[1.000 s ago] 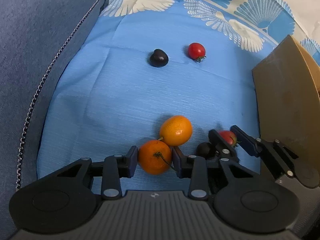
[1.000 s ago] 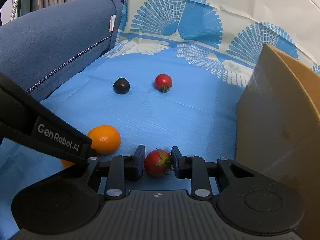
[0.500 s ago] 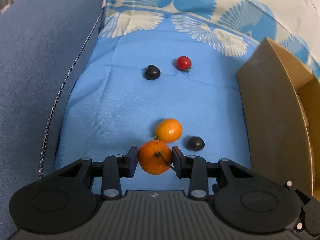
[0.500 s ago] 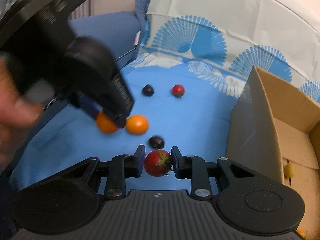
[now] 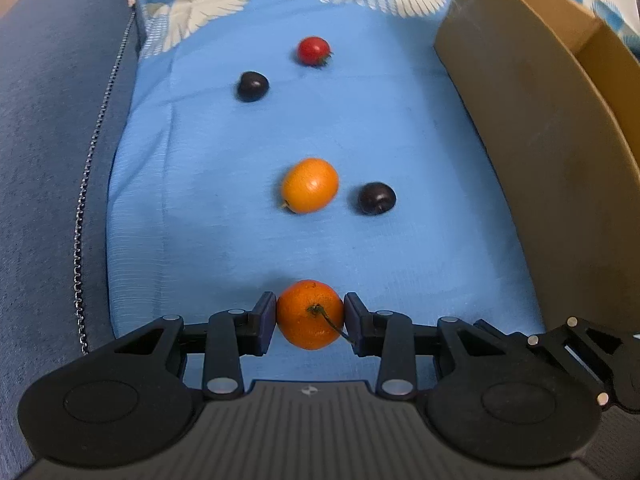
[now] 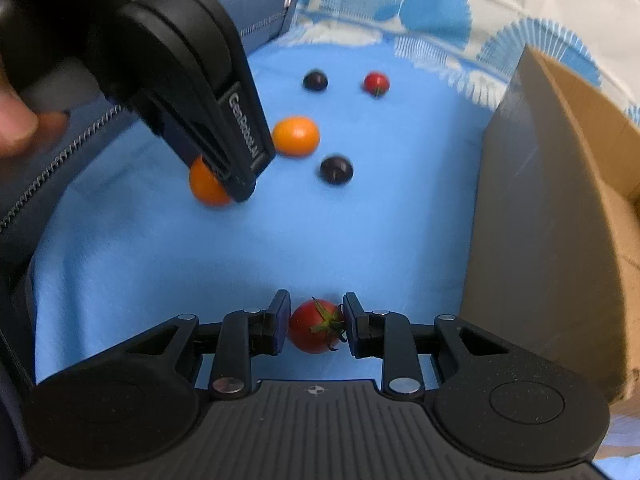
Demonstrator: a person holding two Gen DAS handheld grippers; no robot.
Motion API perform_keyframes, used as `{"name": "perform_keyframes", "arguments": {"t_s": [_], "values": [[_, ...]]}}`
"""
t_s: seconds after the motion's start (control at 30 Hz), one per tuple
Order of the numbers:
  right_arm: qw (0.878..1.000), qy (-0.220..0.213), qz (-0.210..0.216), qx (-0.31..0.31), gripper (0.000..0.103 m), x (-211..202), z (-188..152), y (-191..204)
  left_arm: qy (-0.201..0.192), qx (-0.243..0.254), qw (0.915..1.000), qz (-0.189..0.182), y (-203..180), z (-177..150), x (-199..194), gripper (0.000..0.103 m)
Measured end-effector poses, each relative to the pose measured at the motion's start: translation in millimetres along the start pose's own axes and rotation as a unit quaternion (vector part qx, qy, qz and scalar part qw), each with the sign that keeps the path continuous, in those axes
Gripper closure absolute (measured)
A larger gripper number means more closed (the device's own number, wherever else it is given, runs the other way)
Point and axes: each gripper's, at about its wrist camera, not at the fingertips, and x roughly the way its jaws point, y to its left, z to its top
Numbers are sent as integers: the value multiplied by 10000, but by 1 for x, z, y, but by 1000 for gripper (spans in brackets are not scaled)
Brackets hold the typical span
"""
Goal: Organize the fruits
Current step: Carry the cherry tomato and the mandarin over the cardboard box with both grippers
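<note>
Round dimpled orange (image 5: 310, 314), smooth glossy tomato (image 6: 316, 326)

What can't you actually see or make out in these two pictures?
- Inside of the cardboard box: hidden by its own wall in the left wrist view, and cut off by the edge in the right.
- Orange fruit held by the left gripper: half hidden by its finger in the right wrist view.
- Person's hand: blurred and cut off, right wrist view.

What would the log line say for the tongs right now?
left tongs: shut on orange | right tongs: shut on tomato | box: beside
</note>
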Motion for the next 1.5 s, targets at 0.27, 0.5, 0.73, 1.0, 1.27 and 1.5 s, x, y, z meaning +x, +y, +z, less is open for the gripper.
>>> {"name": "perform_keyframes", "arguments": {"t_s": [0.27, 0.5, 0.73, 1.0, 1.27, 1.5], "values": [[9999, 33, 94, 22, 72, 3, -3, -3, 178, 339, 9992, 113, -13, 0, 13, 61], [9998, 113, 112, 79, 71, 11, 1, -7, 268, 474, 9984, 124, -16, 0, 18, 62], [10000, 24, 64, -28, 72, 9, -2, -4, 94, 471, 9987, 179, -16, 0, 13, 62], [9993, -367, -69, 77, 72, -12, 1, -10, -749, 378, 9964, 68, -18, -2, -20, 62], [9912, -1299, -220, 118, 72, -58, -3, -17, -2573, -283, 9644, -535, -3, -17, -89, 62], [9735, -2260, -224, 273, 72, -117, -12, -43, -3518, -815, 9270, -1016, -2, -37, -128, 62]]}}
